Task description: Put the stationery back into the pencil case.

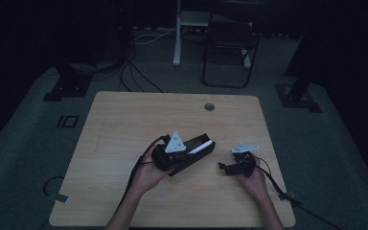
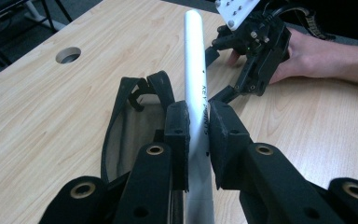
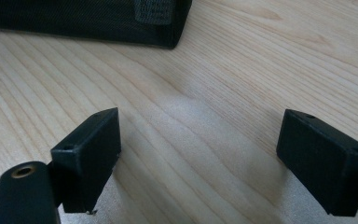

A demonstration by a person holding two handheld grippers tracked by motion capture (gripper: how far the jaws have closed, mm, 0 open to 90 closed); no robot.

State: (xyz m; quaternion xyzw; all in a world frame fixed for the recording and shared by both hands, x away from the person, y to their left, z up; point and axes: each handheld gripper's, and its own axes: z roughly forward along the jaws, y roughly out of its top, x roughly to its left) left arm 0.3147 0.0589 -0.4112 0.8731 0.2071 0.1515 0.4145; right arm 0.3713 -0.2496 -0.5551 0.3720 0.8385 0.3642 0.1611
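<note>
pinching white tube [image 2: 196,79] btwn left gripper [image 2: 196,140] jaws, above black pouch [image 2: 121,135].

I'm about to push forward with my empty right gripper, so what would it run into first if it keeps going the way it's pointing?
Probably the black fabric case. The right gripper, jaws wide open, points low across bare table toward the case's corner; depth is hard to judge.

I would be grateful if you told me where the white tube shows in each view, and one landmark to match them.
High view: the white tube lies mid-table, over the black pouch, held by the left gripper.
Left gripper view: it runs up the centre, clamped between the fingers.
Right gripper view: I cannot find it here.
Shared landmark: the black pouch.
</note>
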